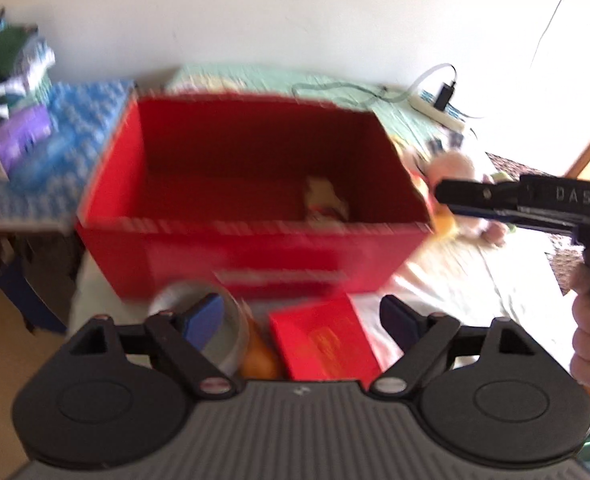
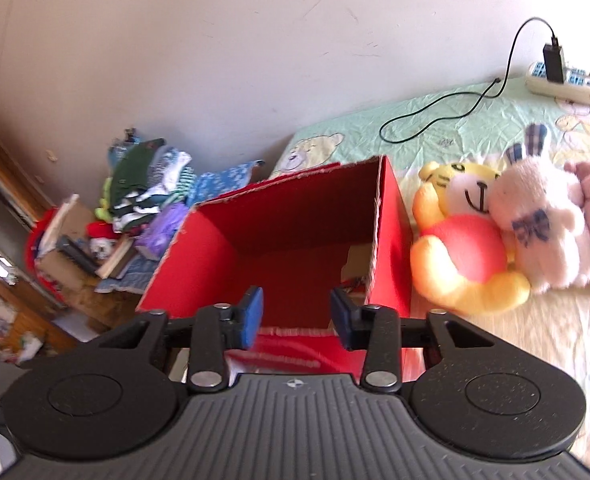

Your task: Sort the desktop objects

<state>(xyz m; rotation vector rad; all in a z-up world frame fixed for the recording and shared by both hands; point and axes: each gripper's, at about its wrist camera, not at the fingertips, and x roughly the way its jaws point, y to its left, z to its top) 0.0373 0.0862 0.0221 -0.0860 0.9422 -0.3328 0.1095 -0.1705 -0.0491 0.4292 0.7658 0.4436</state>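
I count one red box, three plush toys beside it, and both my left gripper and right gripper spread, empty.

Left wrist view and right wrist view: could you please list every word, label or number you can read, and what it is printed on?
"DAS": on the side of the black right tool, left wrist view.
Gold print on the small red box: too blurred to read.
Pale band of print on the front of the large red box: too blurred to read.
Packet inside the large red box: blurred, unreadable.
Right wrist view: no readable text.
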